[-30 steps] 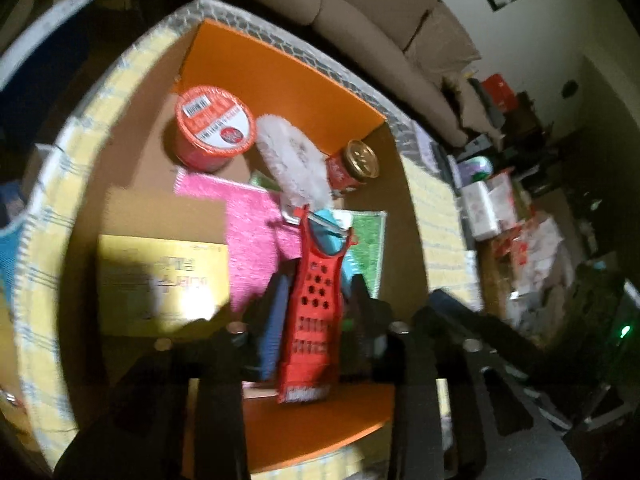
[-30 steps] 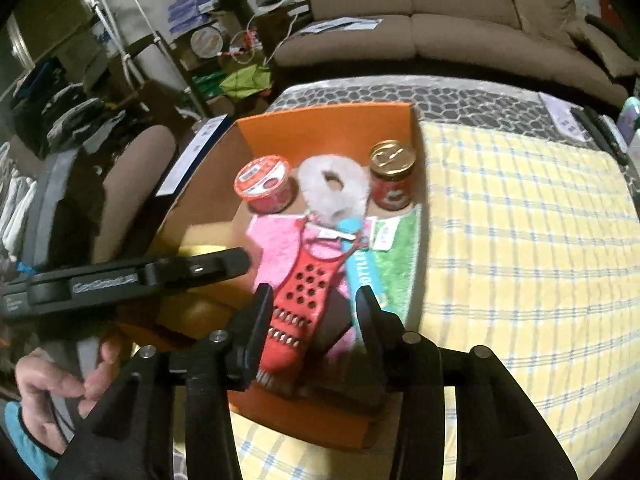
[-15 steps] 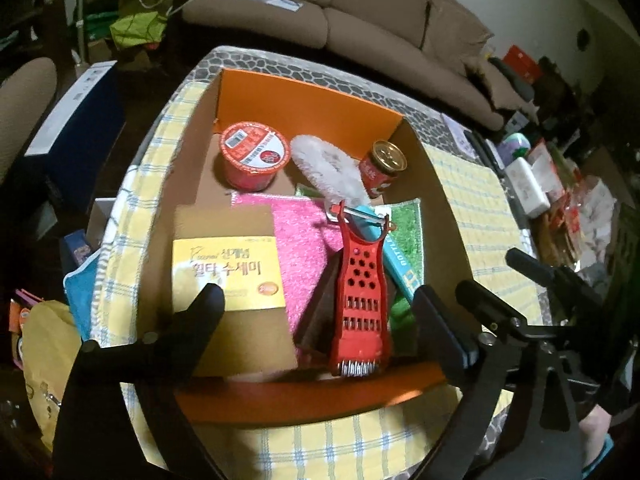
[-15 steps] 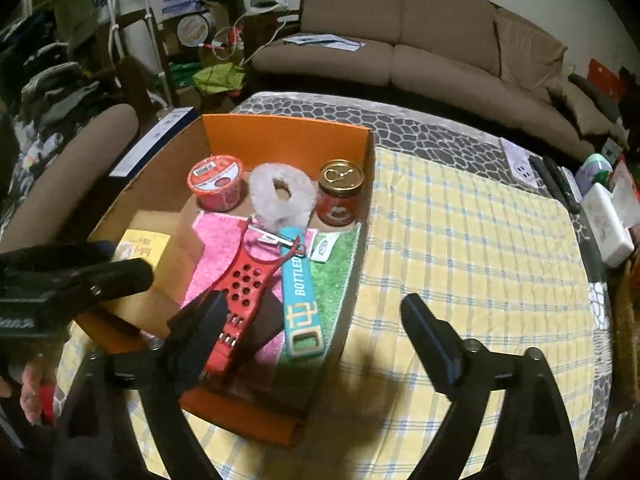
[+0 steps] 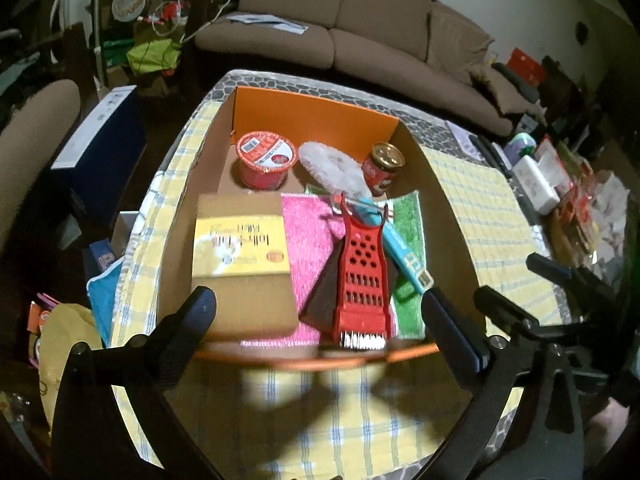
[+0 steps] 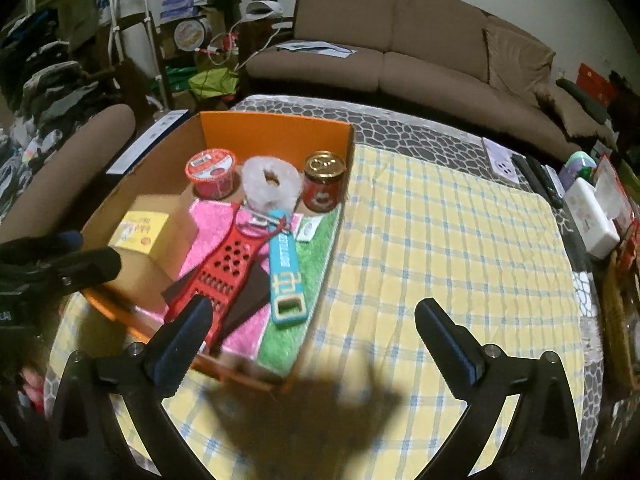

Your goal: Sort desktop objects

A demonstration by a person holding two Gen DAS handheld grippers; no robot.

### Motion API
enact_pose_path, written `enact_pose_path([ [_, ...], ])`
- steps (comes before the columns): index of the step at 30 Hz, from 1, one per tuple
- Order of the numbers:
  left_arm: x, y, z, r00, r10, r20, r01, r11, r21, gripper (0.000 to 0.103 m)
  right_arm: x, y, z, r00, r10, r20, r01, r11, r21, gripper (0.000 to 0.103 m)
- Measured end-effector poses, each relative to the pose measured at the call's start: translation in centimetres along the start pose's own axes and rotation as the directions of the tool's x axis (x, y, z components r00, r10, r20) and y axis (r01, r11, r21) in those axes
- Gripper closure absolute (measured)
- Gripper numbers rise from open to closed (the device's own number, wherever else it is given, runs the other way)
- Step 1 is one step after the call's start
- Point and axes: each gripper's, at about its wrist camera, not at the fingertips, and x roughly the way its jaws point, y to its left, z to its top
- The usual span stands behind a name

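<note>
An open cardboard box with orange flaps [image 5: 312, 118] [image 6: 276, 132] sits on the yellow checked tablecloth [image 6: 440, 240]. In it lie a red grater [image 5: 362, 276] [image 6: 218, 268], a blue bottle opener [image 5: 404, 250] [image 6: 286, 276], a red-lidded cup [image 5: 264, 160] [image 6: 210, 172], a white fluffy ring [image 5: 334, 170] [image 6: 272, 182], a red can with a gold lid [image 5: 382, 168] [image 6: 324, 184], a yellow-labelled carton [image 5: 242, 256] [image 6: 140, 228], and pink [image 5: 310, 236] and green [image 5: 408, 218] cloths. My left gripper [image 5: 320, 316] is open and empty above the box's near edge. My right gripper [image 6: 312, 324] is open and empty at the box's near right corner.
A brown sofa [image 6: 400, 52] stands behind the table. A brown chair [image 6: 68, 160] and a blue box [image 5: 104, 144] stand to the left. White packages, remotes and clutter [image 6: 588, 216] crowd the table's right edge. The right half of the tablecloth lies bare.
Both grippers opened wide and drew back from the box. The red grater, held between them a second ago, now lies in the box on the cloths.
</note>
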Motion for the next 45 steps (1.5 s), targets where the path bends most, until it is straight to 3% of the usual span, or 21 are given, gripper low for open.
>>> enact_pose_path([
  [9,-0.7,-0.6,-4.6,1.000,0.017,0.009,-0.016,0.999,-0.034,0.000,-1.0,-1.3,-2.0,1.000,0.001,0.010,-0.002,0.998,0.065,0.000],
  [19,-1.1,-1.6,-6.5,0.996,0.073,0.054,-0.075,0.997,0.025,0.000,-2.1,-3.5,-5.6,1.000,-0.026,0.007,0.025,0.983,0.180,0.000],
  [35,2.9,-4.8,-9.5,0.990,0.142,0.024,-0.144,0.981,0.133,0.000,0.4,-6.4,-11.2,0.992,-0.107,-0.063,0.119,0.965,0.235,0.000],
  [45,5.5,-5.1,-10.5,0.986,0.167,0.003,-0.166,0.977,0.136,0.000,2.8,-7.0,-12.9,0.988,-0.110,-0.109,0.134,0.962,0.238,0.000],
])
